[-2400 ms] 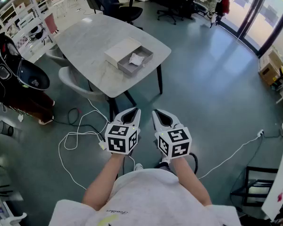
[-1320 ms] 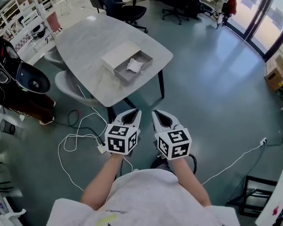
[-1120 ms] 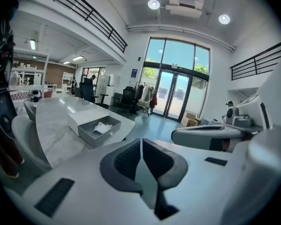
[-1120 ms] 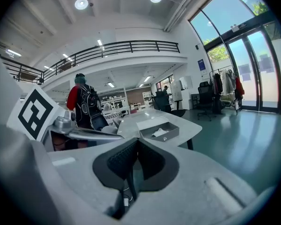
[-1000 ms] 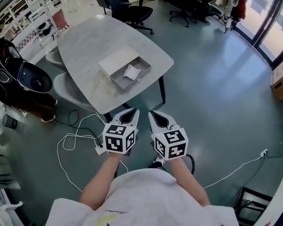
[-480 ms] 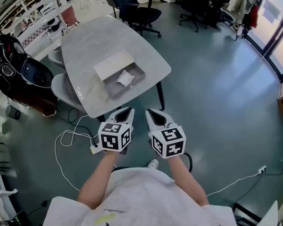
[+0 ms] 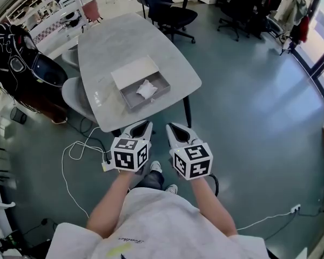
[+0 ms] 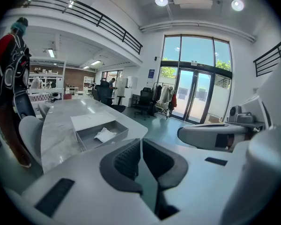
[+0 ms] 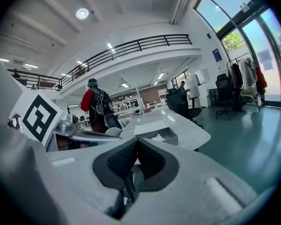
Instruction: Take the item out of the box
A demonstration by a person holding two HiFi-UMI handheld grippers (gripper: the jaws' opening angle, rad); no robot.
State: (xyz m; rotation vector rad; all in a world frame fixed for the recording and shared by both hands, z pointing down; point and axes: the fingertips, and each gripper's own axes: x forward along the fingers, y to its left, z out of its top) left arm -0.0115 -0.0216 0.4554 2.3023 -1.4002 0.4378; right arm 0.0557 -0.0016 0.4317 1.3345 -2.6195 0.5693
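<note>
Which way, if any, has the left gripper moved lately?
Yes, forward toward the table: in the head view, far less floor now shows between its near edge and the left gripper.

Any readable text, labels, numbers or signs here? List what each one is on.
Nothing reads clearly.
On the shirt: yellowish print, too blurred to read.
On the blue sign by the glass doors: too small to read.
On the cubes of the left gripper and right gripper: black square markers only, no letters.
On the box: no label visible.
</note>
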